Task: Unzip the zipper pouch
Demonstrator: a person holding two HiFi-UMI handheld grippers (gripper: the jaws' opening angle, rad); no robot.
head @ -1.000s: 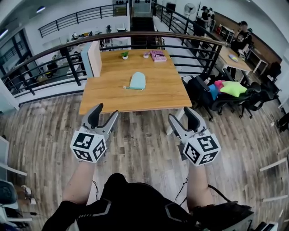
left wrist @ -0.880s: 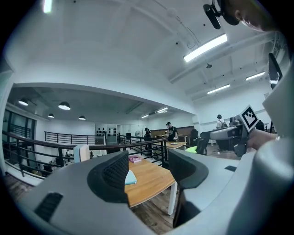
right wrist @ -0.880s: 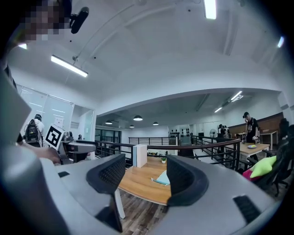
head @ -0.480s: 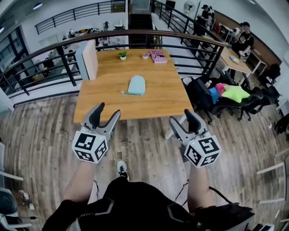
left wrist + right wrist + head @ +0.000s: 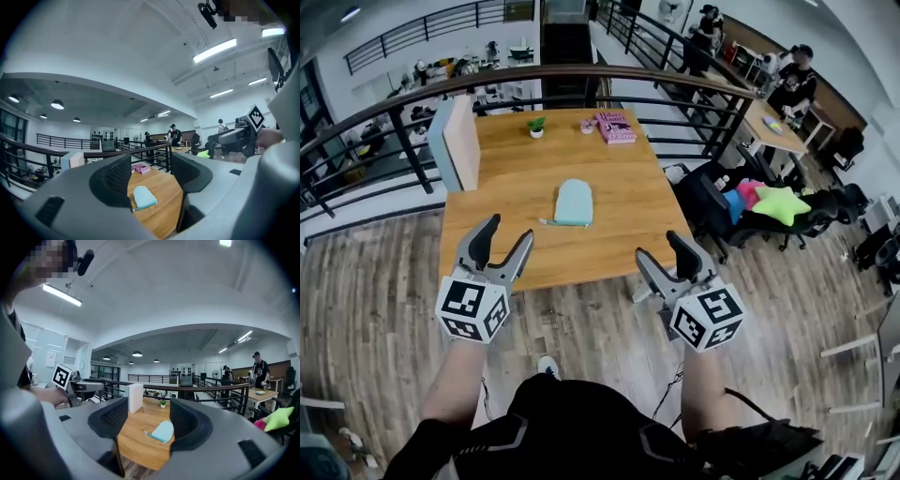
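On wooden table (image 5: 619, 211), flat pale-teal zipper pouch (image 5: 574, 202)

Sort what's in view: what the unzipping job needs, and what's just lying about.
For the job: light blue fabric zipper pouch on the wooden table; left gripper, open; right gripper, open.

Lying about: pink book; small green potted plant; white upright box; green star-shaped cushion.

1 table (image 5: 609, 234) bears 1 zipper pouch (image 5: 574, 202), 1 pink book (image 5: 615, 127) and 1 potted plant (image 5: 536, 127). There is 1 upright white slab (image 5: 455, 141), possibly a box.
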